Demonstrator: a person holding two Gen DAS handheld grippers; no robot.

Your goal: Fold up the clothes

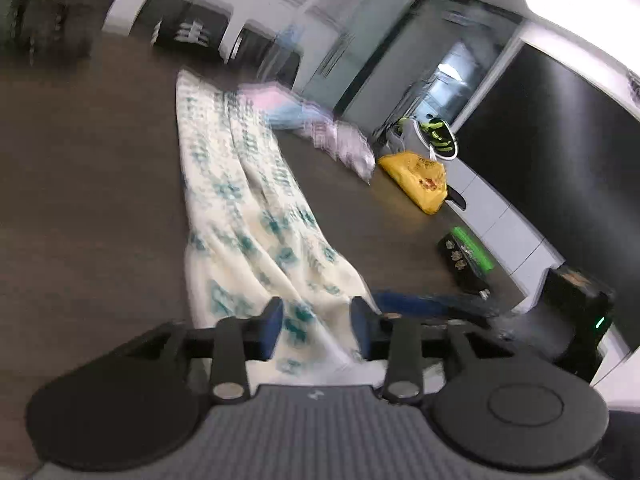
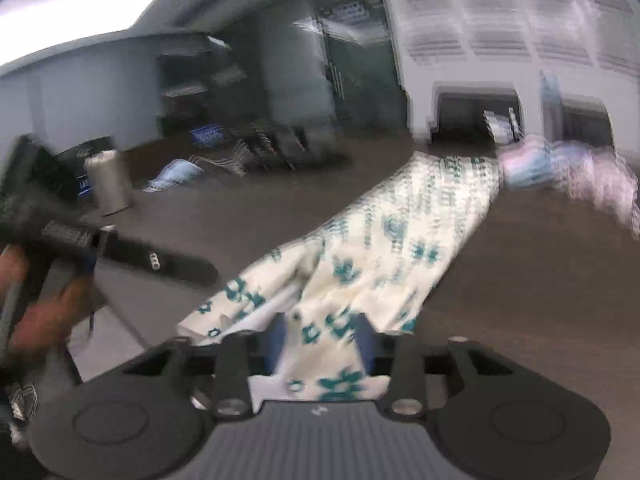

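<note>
A: Blurred all over. Left tool (image 1: 316,322) clamped on the white-and-teal garment (image 1: 244,216), near hem hidden behind the housing.

B: Right tool (image 2: 320,334) pinched on the same cloth (image 2: 376,260), stretched long across the dark counter (image 1: 88,184).

A: Bare counter to the left; yellow bag (image 1: 418,178) and pastel pile (image 1: 320,128) crowding the right edge.

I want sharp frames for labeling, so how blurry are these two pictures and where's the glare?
Left wrist view: patterned cloth smeared, yellow bag fairly sharp, glare top right. Right wrist view: heavier motion blur throughout, glare top left.
</note>
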